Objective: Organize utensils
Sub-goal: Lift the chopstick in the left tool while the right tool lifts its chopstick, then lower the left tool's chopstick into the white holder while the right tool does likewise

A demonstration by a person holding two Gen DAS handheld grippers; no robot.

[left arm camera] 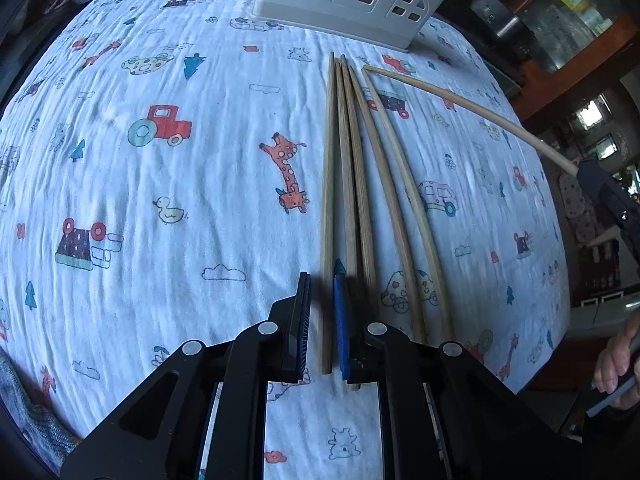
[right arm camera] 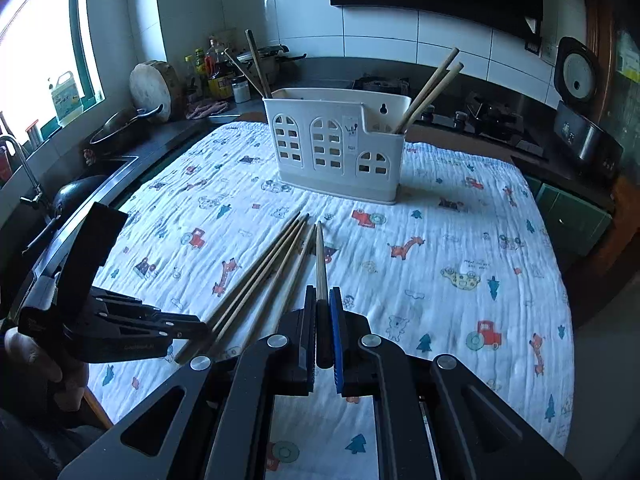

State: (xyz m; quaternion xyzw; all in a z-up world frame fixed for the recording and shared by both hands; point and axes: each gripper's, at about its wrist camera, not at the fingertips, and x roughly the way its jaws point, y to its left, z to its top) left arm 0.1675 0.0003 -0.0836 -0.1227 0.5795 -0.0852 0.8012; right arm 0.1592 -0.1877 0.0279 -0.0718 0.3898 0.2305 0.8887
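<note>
While the right gripper (right arm camera: pixel 325 332) pinches one chopstick (right arm camera: pixel 320 264), lift it clear before aiming at the holder (right arm camera: pixel 336 148). The left gripper (left arm camera: pixel 322 312) jaws look nearly closed on another chopstick (left arm camera: pixel 328 200); keep it centred between them.

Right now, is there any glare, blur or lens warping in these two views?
Left wrist view: fisheye bends the chopsticks and the patterned cloth; gripper tips are softly blurred. Right wrist view: the window at left is blown out white, and the cabinet area above is dark.
</note>
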